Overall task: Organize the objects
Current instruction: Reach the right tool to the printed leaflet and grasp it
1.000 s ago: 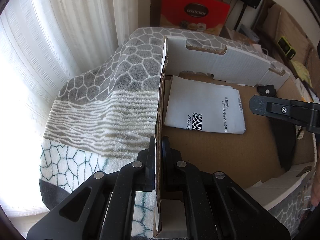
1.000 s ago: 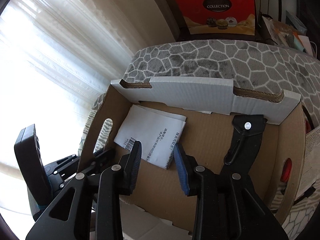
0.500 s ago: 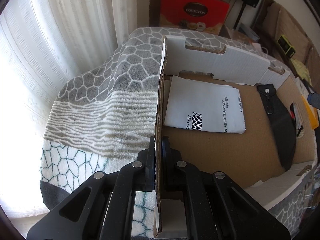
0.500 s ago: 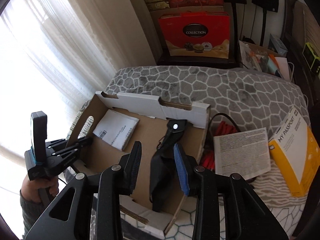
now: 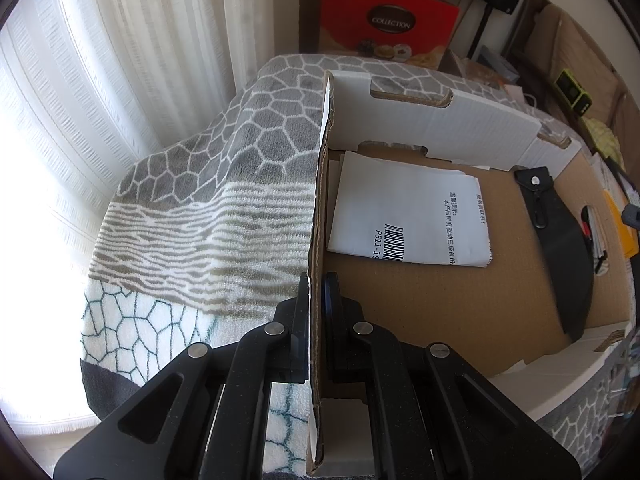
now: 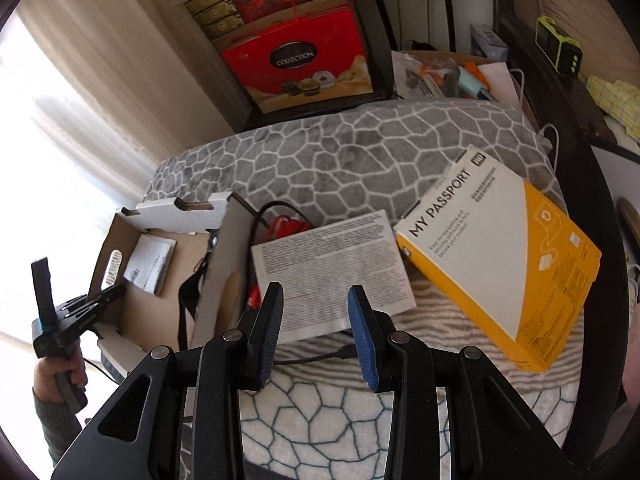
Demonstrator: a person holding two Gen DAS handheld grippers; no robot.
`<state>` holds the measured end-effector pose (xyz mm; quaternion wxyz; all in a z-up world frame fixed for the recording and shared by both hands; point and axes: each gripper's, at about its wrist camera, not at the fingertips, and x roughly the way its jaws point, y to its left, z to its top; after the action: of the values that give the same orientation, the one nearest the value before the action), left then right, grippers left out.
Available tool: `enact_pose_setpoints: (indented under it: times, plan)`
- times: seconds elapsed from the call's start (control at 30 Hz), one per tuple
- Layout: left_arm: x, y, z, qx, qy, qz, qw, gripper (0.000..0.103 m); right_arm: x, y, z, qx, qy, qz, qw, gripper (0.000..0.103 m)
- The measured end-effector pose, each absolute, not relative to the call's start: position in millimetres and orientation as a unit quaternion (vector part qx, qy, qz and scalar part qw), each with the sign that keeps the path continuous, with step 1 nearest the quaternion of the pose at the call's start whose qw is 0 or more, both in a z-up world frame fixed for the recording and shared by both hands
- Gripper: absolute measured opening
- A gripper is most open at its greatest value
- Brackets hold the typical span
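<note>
My left gripper [image 5: 318, 280] is shut on the left wall of the open cardboard box [image 5: 320, 200] and holds it upright. Inside the box lie a folded white paper with a barcode [image 5: 408, 216] and a black pouch with a strap [image 5: 560, 240]. My right gripper [image 6: 316, 300] is open and empty, outside the box to its right. It hovers above a printed leaflet [image 6: 332, 264]. A yellow and white "My Passport" carton [image 6: 500, 256] lies right of the leaflet. The right wrist view also shows the box [image 6: 152, 312] and the left gripper [image 6: 116, 292] at far left.
Everything rests on a grey and white patterned blanket [image 6: 360, 160]. A red item with a black cable [image 6: 288, 224] sits between box and leaflet. A red "Collection" gift box [image 6: 300, 64] and clutter stand behind. White curtains [image 5: 100, 80] hang at the left.
My right gripper has swung out of the box and to the right, ending above the leaflet, and has left the left wrist view. The left gripper and box stayed still.
</note>
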<state>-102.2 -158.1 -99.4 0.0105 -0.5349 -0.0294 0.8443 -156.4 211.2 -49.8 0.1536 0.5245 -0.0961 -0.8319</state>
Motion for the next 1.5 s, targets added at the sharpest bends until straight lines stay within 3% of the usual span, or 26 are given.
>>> enact_pose_setpoints:
  times: [0.33, 0.87, 1.03, 1.33, 1.5]
  plan:
    - [-103, -160, -100, -0.536, -0.028, 0.844, 0.01, 0.004, -168, 242, -80, 0.539, -0.13, -0.822, 0.127, 0.035]
    - [-104, -162, -100, -0.537, -0.025, 0.843, 0.008, 0.004, -177, 246, -97, 0.532, -0.177, -0.813, 0.156, 0.046]
    - [-104, -161, -100, -0.537, -0.024, 0.843, 0.007, 0.004, -169, 251, -89, 0.528, -0.217, -0.799, 0.188, 0.039]
    - [-104, -161, -100, -0.537, -0.021, 0.843, 0.003, 0.004, -163, 234, -61, 0.506, -0.207, -0.812, 0.204, 0.039]
    - [-104, -161, -100, -0.538, -0.02, 0.843, 0.002, 0.004, -159, 243, -52, 0.486, -0.241, -0.81, 0.225, 0.033]
